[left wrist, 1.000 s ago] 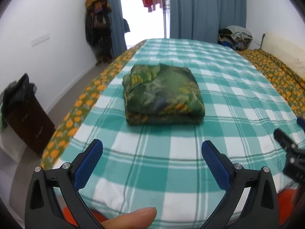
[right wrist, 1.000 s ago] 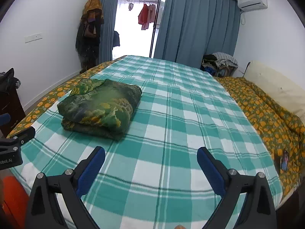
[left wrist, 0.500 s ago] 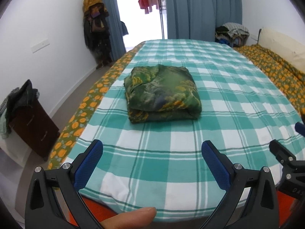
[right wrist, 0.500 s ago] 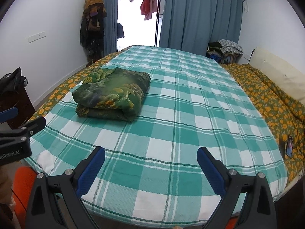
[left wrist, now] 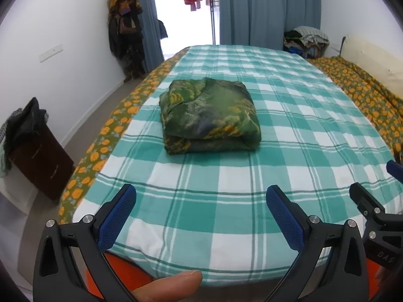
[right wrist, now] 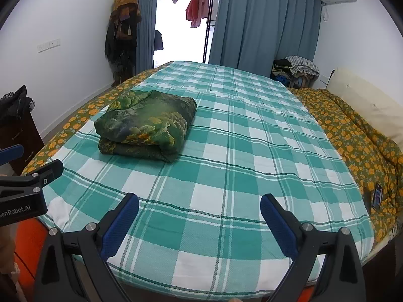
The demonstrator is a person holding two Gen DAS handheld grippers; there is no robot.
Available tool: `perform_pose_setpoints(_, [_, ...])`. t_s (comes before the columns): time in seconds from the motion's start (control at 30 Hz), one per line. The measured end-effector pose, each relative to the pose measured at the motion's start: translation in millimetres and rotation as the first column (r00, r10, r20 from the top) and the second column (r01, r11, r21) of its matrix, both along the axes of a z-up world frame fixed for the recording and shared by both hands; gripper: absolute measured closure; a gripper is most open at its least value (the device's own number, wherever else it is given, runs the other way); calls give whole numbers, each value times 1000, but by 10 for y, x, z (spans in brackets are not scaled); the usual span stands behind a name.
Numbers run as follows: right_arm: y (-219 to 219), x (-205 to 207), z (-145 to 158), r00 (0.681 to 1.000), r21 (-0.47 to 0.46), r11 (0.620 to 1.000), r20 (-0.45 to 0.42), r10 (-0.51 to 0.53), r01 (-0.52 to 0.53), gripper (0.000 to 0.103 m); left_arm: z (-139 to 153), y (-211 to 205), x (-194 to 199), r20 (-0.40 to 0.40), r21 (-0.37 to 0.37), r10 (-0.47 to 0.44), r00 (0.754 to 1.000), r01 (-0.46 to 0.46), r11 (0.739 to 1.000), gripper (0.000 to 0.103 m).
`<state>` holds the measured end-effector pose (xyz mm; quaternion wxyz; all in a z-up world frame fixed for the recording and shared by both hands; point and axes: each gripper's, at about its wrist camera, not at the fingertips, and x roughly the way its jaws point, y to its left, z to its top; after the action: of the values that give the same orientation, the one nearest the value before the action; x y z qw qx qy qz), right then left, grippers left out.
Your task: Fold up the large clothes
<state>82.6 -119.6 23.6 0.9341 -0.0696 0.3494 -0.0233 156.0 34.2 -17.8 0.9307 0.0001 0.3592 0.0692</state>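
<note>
A folded green and yellow patterned garment (left wrist: pixel 209 115) lies as a thick square bundle on the teal checked bed cover (left wrist: pixel 226 201); it also shows in the right wrist view (right wrist: pixel 146 128), left of centre. My left gripper (left wrist: pixel 200 201) is open and empty, near the foot edge of the bed, well short of the bundle. My right gripper (right wrist: pixel 199 209) is open and empty, also back at the foot edge, to the right of the bundle. Each gripper shows at the edge of the other's view.
An orange flowered quilt (right wrist: pixel 357 136) and a cream headboard (right wrist: pixel 372 103) lie along the bed's right side. A dark cabinet with clothes (left wrist: pixel 32 146) stands on the floor at left. A coat rack (left wrist: pixel 126 32), blue curtains and a clothes pile (right wrist: pixel 294 73) are at the far end.
Both grippers have drawn back from the bundle towards the foot of the bed and risen; more of the bed edge and floor shows. Both stay open. The bundle has not moved.
</note>
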Motion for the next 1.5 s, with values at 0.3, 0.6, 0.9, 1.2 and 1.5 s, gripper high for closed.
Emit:
perform_pose_setpoints(0.3, [36,-21,20,1000,-2,1000,-7,9,-9,4,41,-23,-39,14,12,0,1000,0,1000,1])
perform_pose_setpoints(0.6, [59,-55,31,999,50,999,-31,18,-16,4,120,-35,-106,48,28,2,999,-3,1000,1])
perform_pose_setpoints(0.9, [98,-107,73,999,66,998,-28,28,-26,4,169,-67,-121,76,36,-1,997,-2,999,1])
perform_pose_setpoints(1.2, [56,-104,38,999,77,997,-43,30,-27,4,128,-98,-102,60,20,-16,998,15,1000,1])
perform_pose_setpoints(1.5, [40,-101,33,999,79,997,-46,30,-26,4,93,-76,-99,54,4,-26,998,26,1000,1])
